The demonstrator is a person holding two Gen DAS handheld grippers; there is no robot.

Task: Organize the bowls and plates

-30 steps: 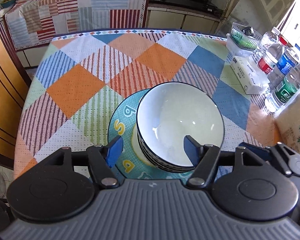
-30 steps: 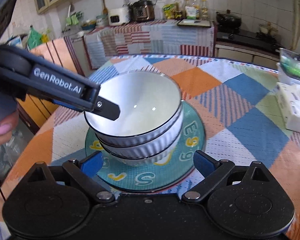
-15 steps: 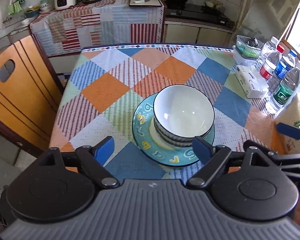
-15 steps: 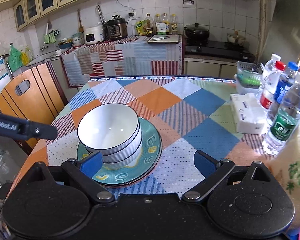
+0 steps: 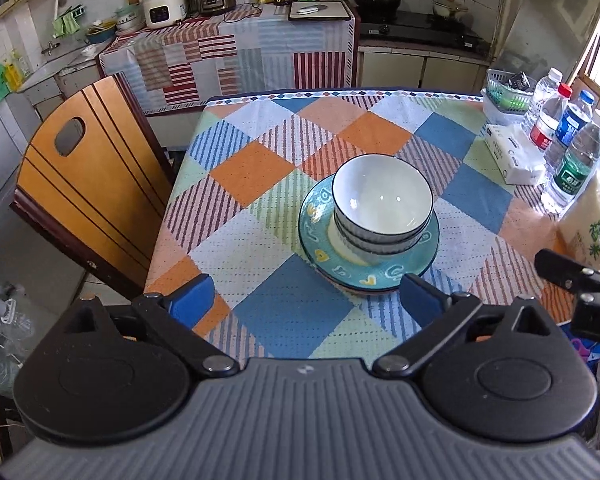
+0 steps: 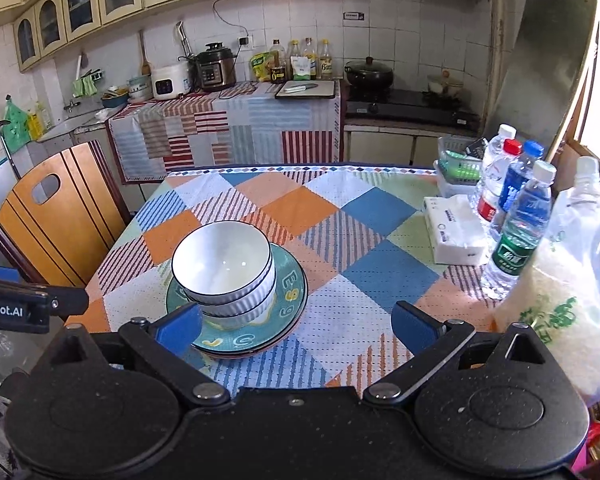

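A stack of white bowls [image 5: 382,204] with dark rims sits on teal plates [image 5: 320,248] with yellow letters, near the table's front. The same bowls [image 6: 224,266] and teal plates [image 6: 290,292] show in the right wrist view. My left gripper [image 5: 308,300] hangs above and short of the stack, its jaws still opening with nothing between them. My right gripper [image 6: 296,326] is open and empty, back from the plates on their right side. Each gripper's body shows at the edge of the other's view.
A checked cloth covers the table [image 5: 260,168]. Several water bottles [image 6: 516,216], a tissue pack [image 6: 456,232], a small basket [image 5: 508,96] and a bag of rice [image 6: 560,300] line the right edge. A wooden chair [image 5: 84,184] stands at the left.
Both grippers pulled back and up from the bowl stack, which now looks smaller. The left jaws, close around the top bowl a second ago, have spread wide. The bowls stay on the plates.
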